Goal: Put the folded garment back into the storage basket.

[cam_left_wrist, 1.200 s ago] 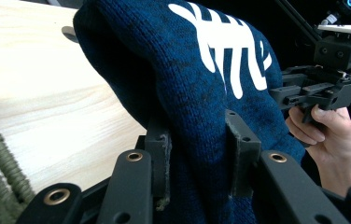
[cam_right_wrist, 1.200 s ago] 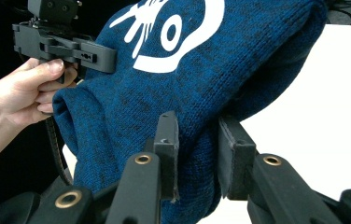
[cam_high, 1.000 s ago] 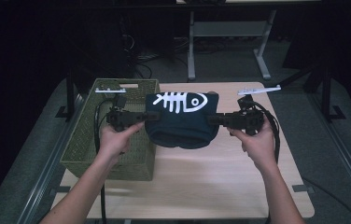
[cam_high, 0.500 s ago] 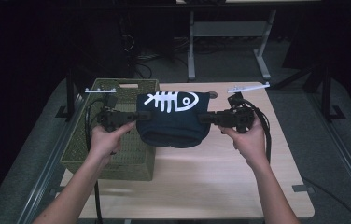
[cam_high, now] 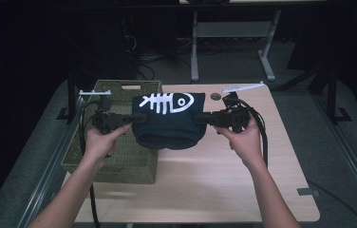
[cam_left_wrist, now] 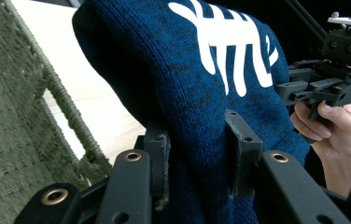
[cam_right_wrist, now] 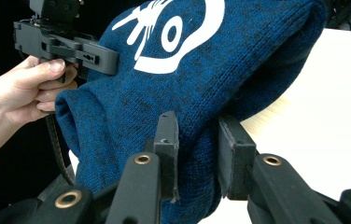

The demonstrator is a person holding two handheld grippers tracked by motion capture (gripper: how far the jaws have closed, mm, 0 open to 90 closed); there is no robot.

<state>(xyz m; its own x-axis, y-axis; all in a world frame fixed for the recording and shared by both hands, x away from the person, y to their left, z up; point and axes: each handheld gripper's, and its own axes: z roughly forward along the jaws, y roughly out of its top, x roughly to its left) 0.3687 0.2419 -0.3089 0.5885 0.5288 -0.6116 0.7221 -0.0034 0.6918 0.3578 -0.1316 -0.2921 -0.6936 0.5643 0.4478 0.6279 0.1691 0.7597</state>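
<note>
A folded dark blue knit sweater [cam_high: 168,121] with a white fish-skeleton print hangs in the air between both grippers, above the table's left half. My left gripper [cam_high: 130,118] is shut on its left edge; in the left gripper view the jaws pinch the blue knit [cam_left_wrist: 197,140]. On the opposite edge my right gripper [cam_high: 201,118] is shut, its jaws clamping the fabric [cam_right_wrist: 197,135] in the right gripper view. The other hand and its gripper [cam_right_wrist: 66,42] show beyond the sweater there.
A woven olive basket [cam_high: 119,156] stands at the table's left edge, partly under the sweater. The light wooden table [cam_high: 224,180] stretches right and toward me. A metal frame stand [cam_high: 229,33] is on the floor behind.
Both grippers have carried the sweater leftward, so it now overlaps the basket's right rim more. The grip on both sides is unchanged.
</note>
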